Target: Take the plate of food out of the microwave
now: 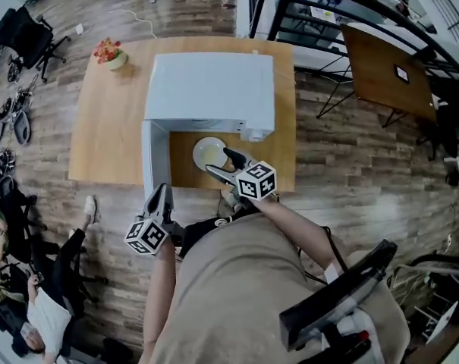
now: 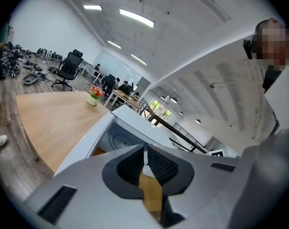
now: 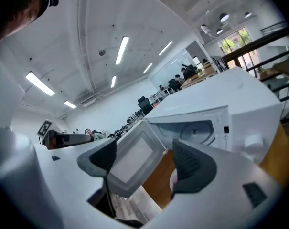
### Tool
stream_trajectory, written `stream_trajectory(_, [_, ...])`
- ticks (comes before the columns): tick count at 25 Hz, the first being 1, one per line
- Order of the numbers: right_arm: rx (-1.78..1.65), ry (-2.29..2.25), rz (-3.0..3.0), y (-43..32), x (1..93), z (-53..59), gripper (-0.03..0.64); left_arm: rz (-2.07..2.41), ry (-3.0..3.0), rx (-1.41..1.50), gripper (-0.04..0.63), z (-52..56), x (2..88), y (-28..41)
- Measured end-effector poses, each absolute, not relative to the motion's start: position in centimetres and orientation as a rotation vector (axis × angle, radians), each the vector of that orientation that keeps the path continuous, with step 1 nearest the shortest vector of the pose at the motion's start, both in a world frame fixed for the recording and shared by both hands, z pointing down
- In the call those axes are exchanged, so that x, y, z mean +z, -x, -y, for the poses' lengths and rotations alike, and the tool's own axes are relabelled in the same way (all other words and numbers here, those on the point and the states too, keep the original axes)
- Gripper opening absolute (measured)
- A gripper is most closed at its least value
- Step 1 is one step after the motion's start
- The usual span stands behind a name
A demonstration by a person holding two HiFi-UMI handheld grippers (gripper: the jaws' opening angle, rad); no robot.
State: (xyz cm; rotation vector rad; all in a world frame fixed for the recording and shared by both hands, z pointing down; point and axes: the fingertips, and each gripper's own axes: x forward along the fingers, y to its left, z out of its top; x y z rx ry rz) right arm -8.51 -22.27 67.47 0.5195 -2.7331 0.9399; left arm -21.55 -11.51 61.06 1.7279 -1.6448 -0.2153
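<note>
Two grippers in play here. The plate of food (image 1: 208,152) is already out, sitting on the wooden table (image 1: 108,127) right in front of the white microwave (image 1: 210,89), whose door (image 1: 155,158) hangs open to the left. The right gripper (image 1: 219,161) hangs over the plate's near edge with its jaws spread wide and nothing between them. The left gripper (image 1: 161,191) sits by the door's outer end, jaws pressed together and empty. There's a little flower pot (image 1: 110,54) on the far corner.
</note>
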Motion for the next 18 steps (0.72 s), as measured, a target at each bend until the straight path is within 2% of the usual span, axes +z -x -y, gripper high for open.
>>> stream_trajectory(2, [0.876, -0.603, 2.778, 8.0, 64.7, 21.7, 0.377, 1.598, -1.776, -0.220, 0.006, 11.0, 60.3, 21.2])
stream_trajectory(4, [0.800, -0.688, 2.816, 7.7, 62.4, 21.3, 0.330, 1.558, -1.823, -0.219, 0.006, 10.0, 59.6, 21.0])
stream_trajectory(10, [0.737, -0.972, 2.876, 9.1, 58.0, 19.0, 0.328, 1.497, -1.944, -0.195, 0.006, 6.3, 57.0, 24.6])
stream_trajectory(12, [0.757, -1.047, 2.858, 9.6, 57.4, 16.7, 0.251, 1.492, -1.946, -0.213, 0.006, 4.0, 56.4, 26.5])
stream_trajectory(18, [0.654, -1.169, 2.803, 7.9, 56.1, 9.6, 0.244, 1.436, -1.980, -0.311, 0.006, -1.9, 57.0, 28.9])
